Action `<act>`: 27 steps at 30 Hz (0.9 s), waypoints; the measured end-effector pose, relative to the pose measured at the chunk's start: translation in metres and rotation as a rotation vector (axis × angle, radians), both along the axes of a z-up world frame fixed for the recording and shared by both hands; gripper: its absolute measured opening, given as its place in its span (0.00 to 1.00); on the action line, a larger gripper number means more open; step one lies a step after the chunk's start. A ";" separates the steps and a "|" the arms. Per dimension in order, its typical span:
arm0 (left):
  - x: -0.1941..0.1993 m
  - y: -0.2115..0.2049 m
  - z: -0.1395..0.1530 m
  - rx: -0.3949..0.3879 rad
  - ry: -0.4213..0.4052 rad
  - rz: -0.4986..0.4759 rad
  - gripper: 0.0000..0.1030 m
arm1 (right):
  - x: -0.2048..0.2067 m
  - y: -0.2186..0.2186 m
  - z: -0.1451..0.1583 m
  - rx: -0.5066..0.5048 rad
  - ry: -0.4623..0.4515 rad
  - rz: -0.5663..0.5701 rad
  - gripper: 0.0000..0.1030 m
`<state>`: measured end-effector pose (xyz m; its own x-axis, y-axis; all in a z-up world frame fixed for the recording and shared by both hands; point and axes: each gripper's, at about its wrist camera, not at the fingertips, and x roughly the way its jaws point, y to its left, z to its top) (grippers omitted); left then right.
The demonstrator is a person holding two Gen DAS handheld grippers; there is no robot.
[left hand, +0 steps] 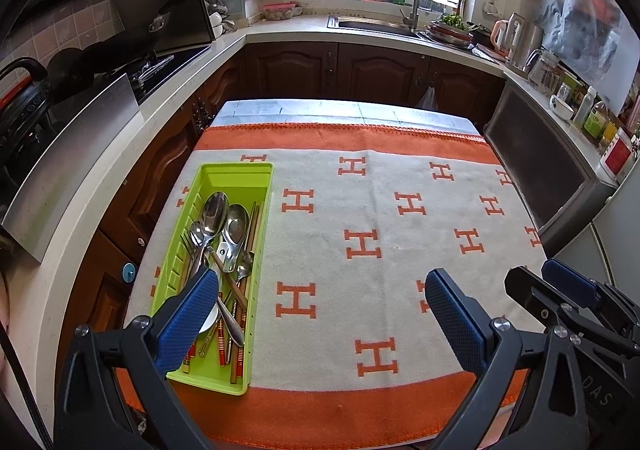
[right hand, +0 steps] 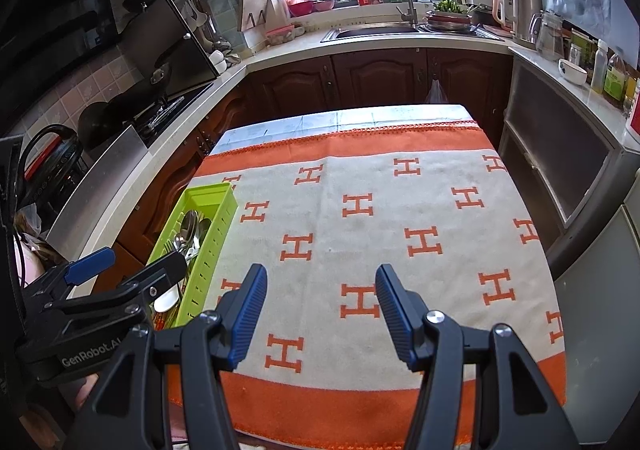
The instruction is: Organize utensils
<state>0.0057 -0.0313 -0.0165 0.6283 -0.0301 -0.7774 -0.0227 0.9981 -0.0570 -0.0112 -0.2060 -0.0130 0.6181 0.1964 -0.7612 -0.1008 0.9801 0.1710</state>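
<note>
On the left side of the table (left hand: 400, 217), a green utensil tray (left hand: 236, 173) sits on the orange-and-cream cloth (left hand: 360, 209), holding a jumbled heap of spoons (left hand: 214, 211), a fork (left hand: 187, 244), chopsticks (left hand: 240, 346) and what looks like a white spoon near its close end. Both claws are empty: the left claw (left hand: 320, 314) is spread wide, one pad above the tray's near half and the other out over bare cloth, while the right claw (right hand: 320, 314) is also open, over the cloth and well apart from the tray. The utensils cross and overlap, so a grasp into the pile could catch two pieces at once or drag a neighbour out. Smooth metal handles may slip from the pads. A sideways nudge against the wall might slide the light tray toward the table's left edge, which lies close by.
</note>
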 end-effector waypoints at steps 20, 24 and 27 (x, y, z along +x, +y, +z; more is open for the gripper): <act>0.000 -0.001 -0.006 0.006 0.014 -0.001 0.99 | 0.001 0.000 -0.006 0.013 0.016 -0.006 0.55; 0.000 -0.001 -0.006 0.007 0.013 -0.001 0.99 | 0.001 -0.001 -0.006 0.013 0.016 -0.005 0.55; 0.000 -0.001 -0.006 0.007 0.015 -0.001 0.99 | 0.001 -0.001 -0.007 0.013 0.017 -0.005 0.55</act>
<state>0.0057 -0.0323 -0.0223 0.6166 -0.0255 -0.7869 -0.0223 0.9985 -0.0498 -0.0103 -0.2070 -0.0200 0.6060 0.2035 -0.7690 -0.0927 0.9782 0.1858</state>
